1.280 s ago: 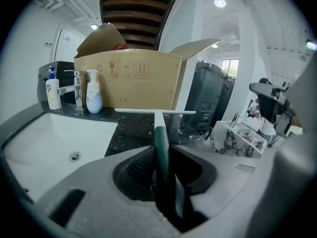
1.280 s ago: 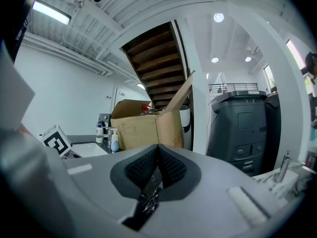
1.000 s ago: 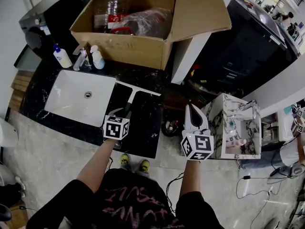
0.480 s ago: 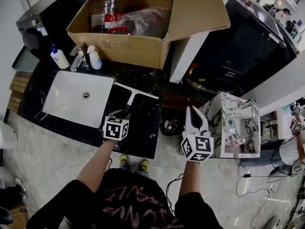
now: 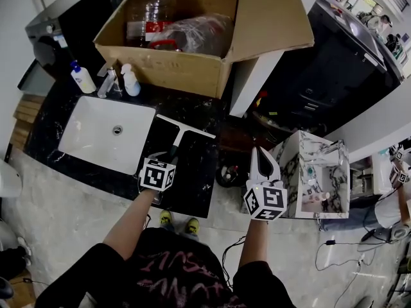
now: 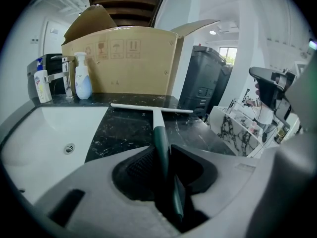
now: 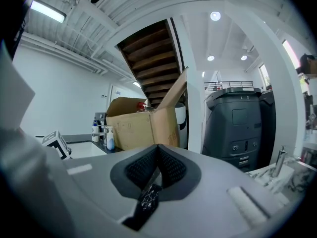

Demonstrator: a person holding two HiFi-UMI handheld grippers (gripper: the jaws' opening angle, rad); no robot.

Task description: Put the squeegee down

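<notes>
Squeegee [image 5: 179, 135] lies flat on the black counter [image 5: 200, 167], centre of the head view, just right of the white sink [image 5: 90, 140]. Its white blade is crosswise at the far end, and the long handle runs straight back toward me into my left gripper [image 5: 168, 154]. Left jaws are opening, dark handle between the pads, grip looks let go. So the exit is straight back along the handle axis. My right gripper [image 5: 262, 160] is pinched closed, empty, well off to the lower right

counter: black marble [image 5: 196, 172] | sink: white [image 5: 87, 136] | floor: pale tile [image 5: 58, 217] | stairs: wooden, overhead [image 7: 148, 48]
</notes>
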